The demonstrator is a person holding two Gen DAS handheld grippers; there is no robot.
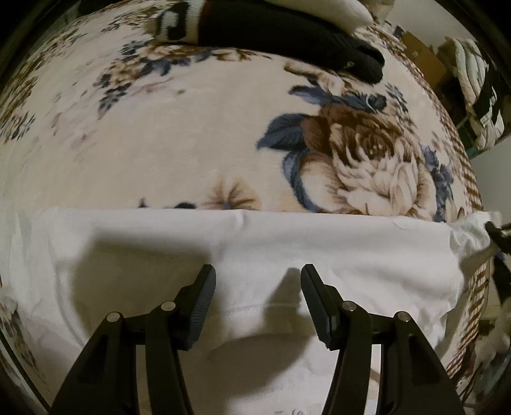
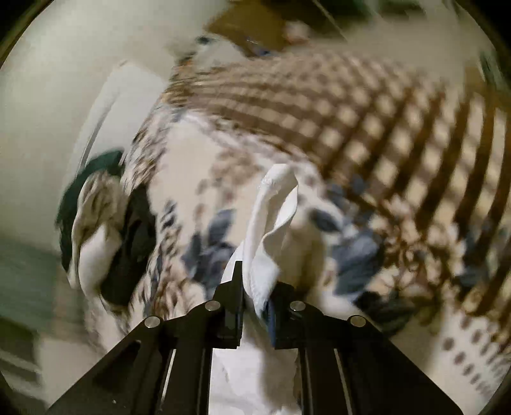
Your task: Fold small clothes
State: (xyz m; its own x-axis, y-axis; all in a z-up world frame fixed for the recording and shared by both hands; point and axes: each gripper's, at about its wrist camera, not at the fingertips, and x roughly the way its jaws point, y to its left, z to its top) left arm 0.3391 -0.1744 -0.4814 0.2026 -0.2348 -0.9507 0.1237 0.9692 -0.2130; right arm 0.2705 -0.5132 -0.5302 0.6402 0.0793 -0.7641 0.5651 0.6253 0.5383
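A plush floral blanket [image 1: 191, 143] fills most of the left wrist view: cream fleece printed with a large brown rose, slate-blue leaves and, toward its right edge, a brown lattice border. In the right wrist view the same blanket [image 2: 367, 127] is smeared by motion blur, its brown check pattern arching across the upper right.

On the blanket lies the white garment [image 1: 255, 242], a smooth, thin knit with a straight folded edge running across the frame and a faint seam line nearer the camera. Its right corner is bunched and lifted at the frame's edge.

At the top of the left wrist view a black ribbed knit garment [image 1: 287, 28] lies beside white fabric, well apart from the white garment.

The left gripper [image 1: 258, 274] hovers over the white garment with its black ribbed fingers about half spread and nothing between them; whether the tips touch the cloth cannot be told.

The right gripper [image 2: 255, 281] has its fingers drawn narrow, pinching a crumpled fold of the white garment [image 2: 274, 204], which stands up from between the pads in a soft twisted peak.
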